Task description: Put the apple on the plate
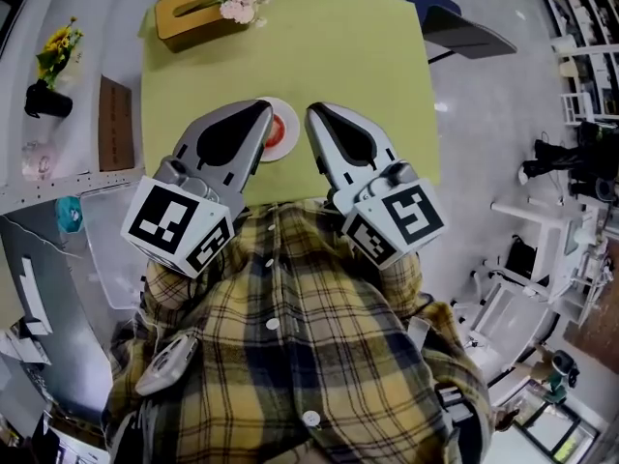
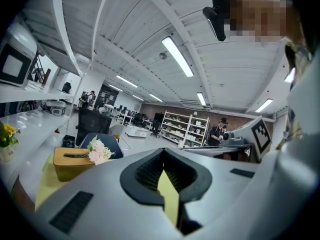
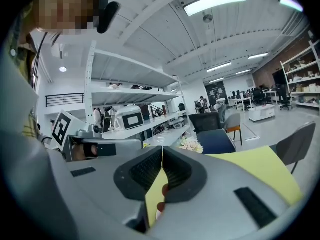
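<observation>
I wear a yellow-and-navy plaid shirt (image 1: 300,356) with white buttons (image 1: 273,324). My left gripper (image 1: 263,112) and right gripper (image 1: 313,116) are grey shells with black insets and black-and-white marker cubes (image 1: 179,225).

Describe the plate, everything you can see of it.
The plate is small, round and white; its material cannot be told. It lies flat on the yellow-green table, towards the person's side. A red apple sits in its middle. The left gripper, held above the table with its jaws shut, hides the plate's left part in the head view. Only the apple and the table appear to touch it.
</observation>
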`<state>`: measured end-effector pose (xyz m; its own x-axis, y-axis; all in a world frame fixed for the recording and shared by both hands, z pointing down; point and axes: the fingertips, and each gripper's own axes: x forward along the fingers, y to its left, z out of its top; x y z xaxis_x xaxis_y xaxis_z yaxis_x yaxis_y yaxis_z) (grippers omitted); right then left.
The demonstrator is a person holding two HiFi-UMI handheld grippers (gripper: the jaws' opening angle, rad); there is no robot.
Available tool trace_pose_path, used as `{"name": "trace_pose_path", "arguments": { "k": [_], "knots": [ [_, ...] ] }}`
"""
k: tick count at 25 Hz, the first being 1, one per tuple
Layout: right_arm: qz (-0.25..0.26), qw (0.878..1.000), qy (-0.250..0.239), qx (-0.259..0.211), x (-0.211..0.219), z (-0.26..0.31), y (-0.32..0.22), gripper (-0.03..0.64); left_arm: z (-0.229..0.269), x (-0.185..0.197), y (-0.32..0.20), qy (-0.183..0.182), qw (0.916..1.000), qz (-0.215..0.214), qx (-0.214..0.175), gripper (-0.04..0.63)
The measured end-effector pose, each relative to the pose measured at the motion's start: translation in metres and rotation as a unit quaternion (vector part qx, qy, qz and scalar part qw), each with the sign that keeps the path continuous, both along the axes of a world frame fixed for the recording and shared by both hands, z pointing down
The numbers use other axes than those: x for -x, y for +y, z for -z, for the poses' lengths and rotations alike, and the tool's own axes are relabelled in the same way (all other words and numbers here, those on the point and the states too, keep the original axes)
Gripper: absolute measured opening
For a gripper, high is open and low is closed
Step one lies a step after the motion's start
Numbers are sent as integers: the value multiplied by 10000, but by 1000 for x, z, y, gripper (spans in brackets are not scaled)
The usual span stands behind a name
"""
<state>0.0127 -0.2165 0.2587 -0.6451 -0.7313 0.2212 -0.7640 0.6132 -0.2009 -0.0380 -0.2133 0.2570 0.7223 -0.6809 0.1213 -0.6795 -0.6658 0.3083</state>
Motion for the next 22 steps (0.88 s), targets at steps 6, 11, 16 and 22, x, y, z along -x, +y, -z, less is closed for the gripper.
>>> {"name": "trace_pose_path", "arguments": {
  "k": [6,11,16,22],
  "knots": [
    [-4,9999,-115,35,-2,-3,-5,-3,-3,4,-3,-42,9999,103,21,8],
    [60,9999,-111,69,-4,-5,-5,-5,-3,3,-4,-54,9999,152,18,8],
    [144,9999,-2,56,-3,-7,-6,-5,-3,3,-4,-49,9999,154,12,8],
    [156,9998,108,115,-2,-9,-9,-5,-3,4,-7,-9,9999,142,42,8]
  ]
}}
